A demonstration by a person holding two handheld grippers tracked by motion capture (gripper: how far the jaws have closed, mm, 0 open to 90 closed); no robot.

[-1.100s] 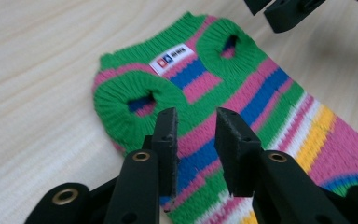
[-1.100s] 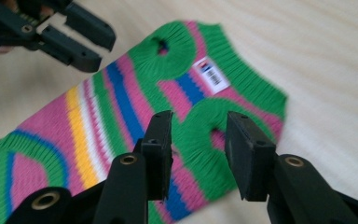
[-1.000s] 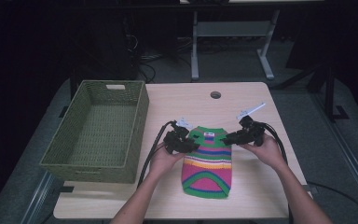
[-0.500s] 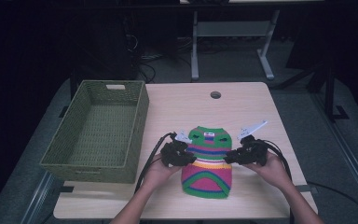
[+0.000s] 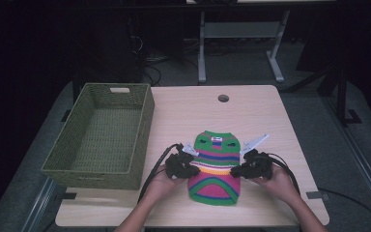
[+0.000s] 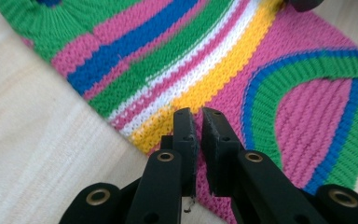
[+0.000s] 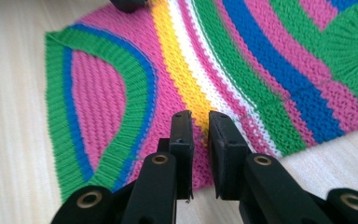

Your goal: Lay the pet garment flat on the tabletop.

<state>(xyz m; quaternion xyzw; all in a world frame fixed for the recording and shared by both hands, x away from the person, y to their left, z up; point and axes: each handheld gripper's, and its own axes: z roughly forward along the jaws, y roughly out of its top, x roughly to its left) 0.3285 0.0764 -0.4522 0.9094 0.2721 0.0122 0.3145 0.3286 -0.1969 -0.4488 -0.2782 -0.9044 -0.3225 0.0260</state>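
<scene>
While both pairs of tongs sat up beside the sweater's collar end a second ago with their jaws standing well apart, they now sit lower, at its waist, and the jaws have just been closing to a narrow slit. The left gripper (image 5: 189,163) bites the left edge of the striped knitted sweater (image 5: 216,166) and the right gripper (image 5: 238,169) bites the opposite edge, so the garment lies flat on the table (image 5: 183,116) directly between the two sets of tongs, collar pointing away from the person and the curved green hem toward them. In the left gripper view, the left gripper (image 6: 199,116) has its tips drawn almost together right on the sweater (image 6: 242,60) where the yellow and pink bands meet the edge; in the right gripper view the right gripper (image 7: 200,119) does the same on the sweater (image 7: 242,60) at the yellow and white bands. Whether a fold of knit is truly pinched inside each slit I cannot tell for sure, since the fabric under the tips looks flat, but the tips are pressed to the cloth at both sides. I judge this to be the grasp that starts a fold or a lift: with both edges taken at mid-length, the sweater could be doubled over or carried to the woven green basket (image 5: 101,137), which stands well off to the left of the left tongs.
</scene>
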